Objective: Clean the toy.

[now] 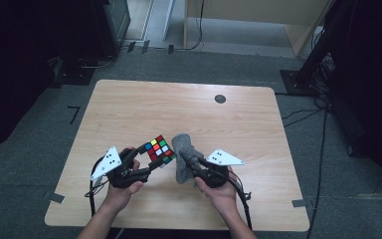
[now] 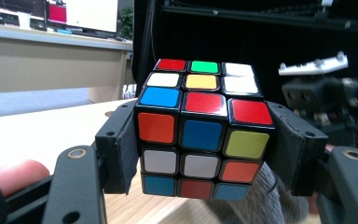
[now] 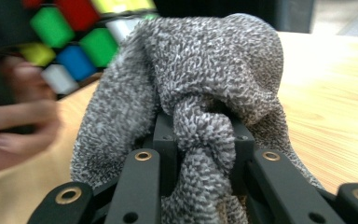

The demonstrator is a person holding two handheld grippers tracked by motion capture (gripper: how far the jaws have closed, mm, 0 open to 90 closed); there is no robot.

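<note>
No brand name, label or legible writing is carried by any item on the table point(image 1: 129, 109); only the coloured stickers of the puzzle cube point(image 2: 203, 130) are presented.

The cube is clamped between the two black jaws of the left gripper point(image 1: 146, 167), one jaw pressed flat against each opposite side face. The jaws are spread to the full width of the cube. In the left gripper view, the facing side is made up of orange, blue and yellow squares in the top row, white, white and orange in the middle, and blue, red and blue at the bottom. The cube is held above the front half of the table, tilted, just left of centre.

A grey terry cloth point(image 3: 200, 88) is gripped by the right gripper point(image 1: 193, 162). The jaws are closed nearly together on a bunched fold of the fabric, and the rest of the cloth is draped over and around them. The cloth is positioned just beside the cube's right face; contact between the two cannot be confirmed.
</note>
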